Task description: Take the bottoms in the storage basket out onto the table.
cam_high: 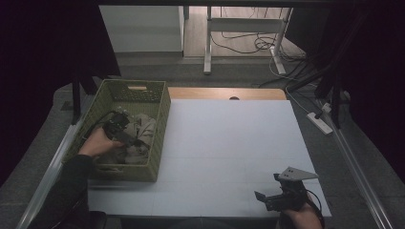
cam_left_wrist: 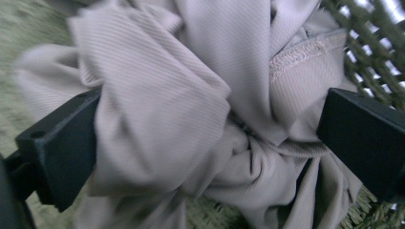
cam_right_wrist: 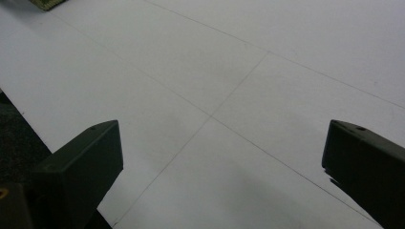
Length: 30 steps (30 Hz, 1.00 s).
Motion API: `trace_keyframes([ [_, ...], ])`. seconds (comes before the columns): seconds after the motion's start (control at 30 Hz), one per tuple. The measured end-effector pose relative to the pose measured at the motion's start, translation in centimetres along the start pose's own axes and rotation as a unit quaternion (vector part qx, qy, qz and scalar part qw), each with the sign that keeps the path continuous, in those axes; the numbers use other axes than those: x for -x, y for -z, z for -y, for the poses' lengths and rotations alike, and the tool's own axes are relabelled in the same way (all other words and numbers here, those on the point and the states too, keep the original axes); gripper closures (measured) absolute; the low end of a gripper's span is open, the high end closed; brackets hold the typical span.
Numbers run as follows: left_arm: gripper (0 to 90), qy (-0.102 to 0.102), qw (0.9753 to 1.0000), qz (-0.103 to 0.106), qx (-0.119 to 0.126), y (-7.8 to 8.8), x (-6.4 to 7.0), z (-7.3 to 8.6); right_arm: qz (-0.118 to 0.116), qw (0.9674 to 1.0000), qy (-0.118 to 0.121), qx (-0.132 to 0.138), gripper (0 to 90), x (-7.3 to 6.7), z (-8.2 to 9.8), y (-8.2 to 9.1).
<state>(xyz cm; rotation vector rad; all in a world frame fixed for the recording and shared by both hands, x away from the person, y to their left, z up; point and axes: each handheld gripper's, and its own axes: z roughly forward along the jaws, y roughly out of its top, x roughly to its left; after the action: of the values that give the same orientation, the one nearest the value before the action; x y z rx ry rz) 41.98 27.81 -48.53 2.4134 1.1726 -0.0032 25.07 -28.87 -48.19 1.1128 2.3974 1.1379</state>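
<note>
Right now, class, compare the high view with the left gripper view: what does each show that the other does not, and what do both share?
High view alone: the white table top, the right gripper with open jaws low at the near edge, and cables on the floor behind. Left gripper view alone: the stitched hem of the cloth, seen close. Both: the crumpled beige ribbed cloth in the green woven basket, with the left gripper open astride it.
</note>
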Motion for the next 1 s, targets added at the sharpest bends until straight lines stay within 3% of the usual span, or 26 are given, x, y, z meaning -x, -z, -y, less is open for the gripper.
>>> trace_keyframes([
  [0.13,0.0,0.011,0.9994,0.008,-0.033,-1.9,0.0,-0.7,0.000,1.0000,-0.001,0.002,0.7,0.0,0.0,0.0],
  [0.3,0.0,0.019,0.9982,0.003,-0.058,-2.5,-0.2,-0.6,-0.003,1.0000,0.000,0.002,0.7,0.1,0.0,0.1],
  [0.4,5.5,0.015,0.9975,0.001,-0.069,-2.9,0.1,-0.5,-0.003,1.0000,0.001,0.002,0.7,0.0,0.0,0.1],
  [0.43,8.1,0.009,0.9976,-0.003,-0.069,-2.9,0.3,-0.5,-0.003,1.0000,0.001,0.001,0.7,0.0,0.0,0.1],
  [0.47,17.4,0.004,0.9977,-0.007,-0.068,-2.7,0.5,-0.4,-0.002,1.0000,0.002,0.000,0.7,0.0,0.0,0.0],
  [0.53,20.2,0.002,0.9978,-0.008,-0.066,-2.6,0.6,-0.4,-0.002,1.0000,0.003,0.000,0.7,0.0,0.0,0.0],
  [0.57,26.7,-0.002,0.9979,-0.006,-0.064,-2.4,0.7,-0.3,-0.002,1.0000,0.003,-0.001,0.7,0.0,0.0,0.0],
  [0.6,47.8,-0.011,0.9982,0.003,-0.060,-2.3,0.8,-0.3,-0.002,1.0000,0.003,0.000,0.7,0.0,0.0,0.0],
  [0.63,47.8,-0.015,0.9981,0.010,-0.059,-2.2,0.8,-0.3,-0.002,1.0000,0.003,0.000,0.7,0.0,0.0,0.0],
  [0.67,60.4,-0.021,0.9977,0.011,-0.063,-2.1,1.0,-0.3,-0.002,1.0000,0.003,-0.001,0.7,0.0,0.0,0.0],
  [0.7,65.9,-0.021,0.9977,0.011,-0.063,-2.1,1.0,-0.3,-0.002,1.0000,0.003,-0.001,0.7,0.0,0.0,0.0],
  [0.83,74.5,-0.021,0.9973,0.002,-0.070,-1.7,1.2,-0.6,-0.003,1.0000,0.003,-0.001,0.7,0.0,0.0,0.0],
  [0.9,75.3,-0.023,0.9982,0.006,-0.054,-1.1,1.1,-0.8,-0.002,1.0000,0.002,-0.001,0.7,0.0,0.0,0.0],
  [0.93,75.9,-0.016,0.9993,0.002,-0.032,-0.3,0.9,-1.0,-0.002,1.0000,0.001,-0.001,0.7,0.0,0.0,0.0],
  [1.0,76.1,-0.010,0.9997,-0.002,-0.021,0.3,0.7,-1.2,-0.002,1.0000,0.001,-0.001,0.7,0.0,0.0,0.0],
])
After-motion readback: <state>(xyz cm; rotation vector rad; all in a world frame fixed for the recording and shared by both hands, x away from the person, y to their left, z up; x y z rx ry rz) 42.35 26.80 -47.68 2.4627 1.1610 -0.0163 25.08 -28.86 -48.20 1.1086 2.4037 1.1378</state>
